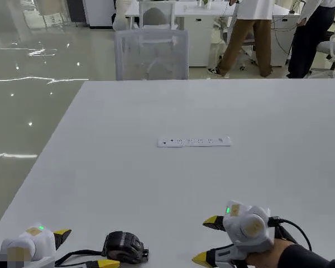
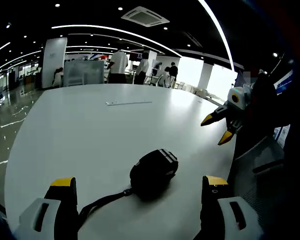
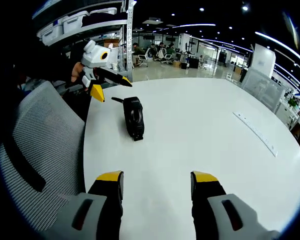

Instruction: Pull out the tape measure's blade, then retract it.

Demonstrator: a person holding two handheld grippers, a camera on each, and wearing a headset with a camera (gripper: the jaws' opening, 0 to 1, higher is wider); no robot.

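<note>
Tape measure (image 1: 124,247), black, rounded and rubbery-cased, lies on the smooth white desk (image 1: 156,184) near its front edge. Its long axis runs along that edge, and its cord strap trails toward the left tongs (image 1: 85,247). Their 2 yellow-tipped jaws gape wide, grasping nothing. Right tongs (image 1: 205,240) are released, empty.

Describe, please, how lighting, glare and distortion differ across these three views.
Head view: even light, straight lines, glare streaks on the glossy floor. Left gripper view: fisheye bends the ceiling light strips; the black tape measure reads dark, detail lost. Right gripper view: fisheye curves the edge of the white table.
</note>
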